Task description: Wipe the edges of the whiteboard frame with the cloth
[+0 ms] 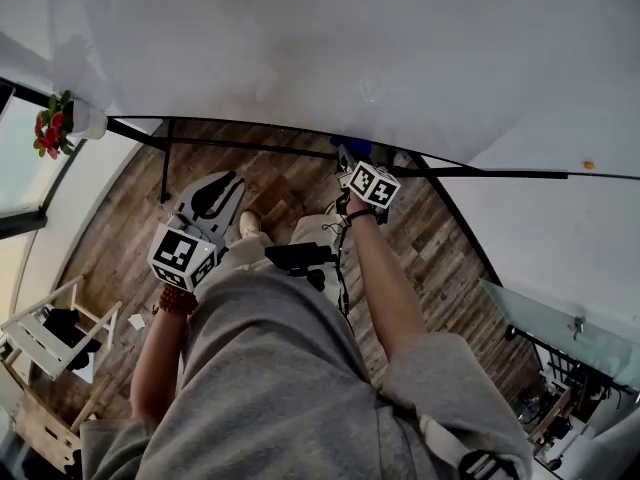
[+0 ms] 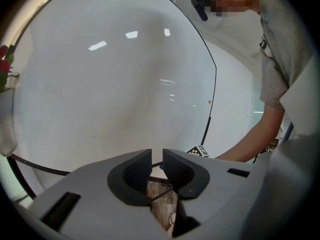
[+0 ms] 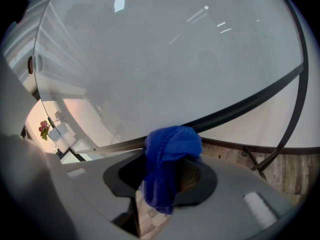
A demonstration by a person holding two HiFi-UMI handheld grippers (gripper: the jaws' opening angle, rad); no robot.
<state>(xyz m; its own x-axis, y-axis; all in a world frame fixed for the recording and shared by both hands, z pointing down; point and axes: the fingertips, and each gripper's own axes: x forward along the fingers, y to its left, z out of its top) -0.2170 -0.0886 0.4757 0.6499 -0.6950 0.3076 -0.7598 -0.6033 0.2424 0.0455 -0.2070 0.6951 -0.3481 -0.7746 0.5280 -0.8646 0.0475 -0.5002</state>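
The whiteboard (image 1: pixel 350 48) fills the top of the head view, with a thin black frame (image 1: pixel 260 148) along its lower edge. My right gripper (image 1: pixel 350 153) is up against that lower frame edge, shut on a blue cloth (image 3: pixel 167 164). In the right gripper view the cloth bulges out between the jaws and touches the frame (image 3: pixel 240 106). My left gripper (image 1: pixel 215 193) hangs lower, away from the board, and points up at it. Its jaws stand almost together with nothing between them (image 2: pixel 156 166). In the left gripper view the board's right frame edge (image 2: pixel 214 84) curves downward.
A white pot of red flowers (image 1: pixel 60 128) hangs at the board's left. Black stand legs (image 1: pixel 165 168) run down to the wooden floor (image 1: pixel 130 258). A white chair (image 1: pixel 50 338) stands at lower left, and a glass-topped table (image 1: pixel 560 328) at lower right.
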